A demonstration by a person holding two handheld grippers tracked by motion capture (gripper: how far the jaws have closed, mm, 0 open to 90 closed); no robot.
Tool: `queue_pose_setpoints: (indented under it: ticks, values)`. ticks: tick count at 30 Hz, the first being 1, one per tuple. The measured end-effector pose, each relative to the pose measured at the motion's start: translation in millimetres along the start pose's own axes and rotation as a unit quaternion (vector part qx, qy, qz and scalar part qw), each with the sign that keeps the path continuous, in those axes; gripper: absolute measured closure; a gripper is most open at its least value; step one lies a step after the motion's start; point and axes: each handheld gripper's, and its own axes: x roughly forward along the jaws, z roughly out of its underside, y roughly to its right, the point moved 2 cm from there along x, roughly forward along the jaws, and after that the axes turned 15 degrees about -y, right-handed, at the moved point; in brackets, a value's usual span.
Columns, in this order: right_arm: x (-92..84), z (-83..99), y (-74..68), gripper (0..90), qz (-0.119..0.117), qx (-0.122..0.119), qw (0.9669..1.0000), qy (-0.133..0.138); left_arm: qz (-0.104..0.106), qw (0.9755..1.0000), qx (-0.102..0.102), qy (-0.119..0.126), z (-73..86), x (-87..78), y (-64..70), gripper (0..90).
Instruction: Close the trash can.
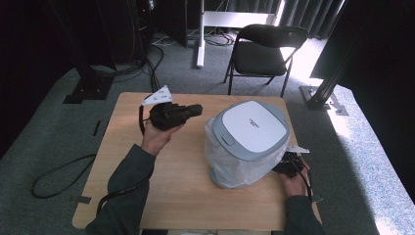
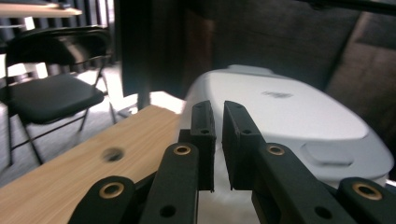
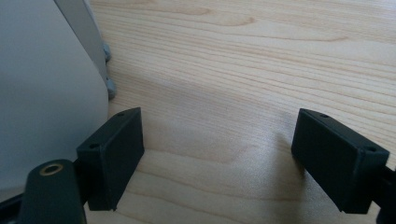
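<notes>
Bin (image 1: 249, 142), white body with grey-rimmed lid and a clear liner bag bunched around its sides, stands on the right half of the bench (image 1: 161, 196), tipped slightly toward the camera in the high view. Left tool (image 1: 195, 109) is held level just left of the bin, near the lid rim, not touching; in the left gripper view its jaws stand nearly together with a narrow slit between them and nothing in it, aimed at the lid (image 2: 280, 107) and the push button (image 2: 327, 154) on its front edge. Right tool (image 1: 288, 164) sits low at the bin's right side by the bench edge; the right gripper view shows its jaws spread wide over bare wood, empty, with the bin wall (image 3: 42, 93) just beside one pad, contact unclear. Step looks like approach: left side lining up on the lid or liner edge, right side placed to brace the body. Next move probably needs the left tool to travel the short gap to the rim, then either press the button with closed tips or spread wider to pinch the liner; right should steady the bin so it does not slide.
</notes>
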Motion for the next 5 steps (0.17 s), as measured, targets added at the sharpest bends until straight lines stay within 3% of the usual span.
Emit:
queue_pose_setpoints:
  ticks: [5]
  values:
    - [0.1, -0.2, 0.1, 16.0, -0.001, -0.001, 1.0, 0.0, -0.028, 0.9993, -0.023, -0.014, 20.8, -12.7, -14.8, 80.6]
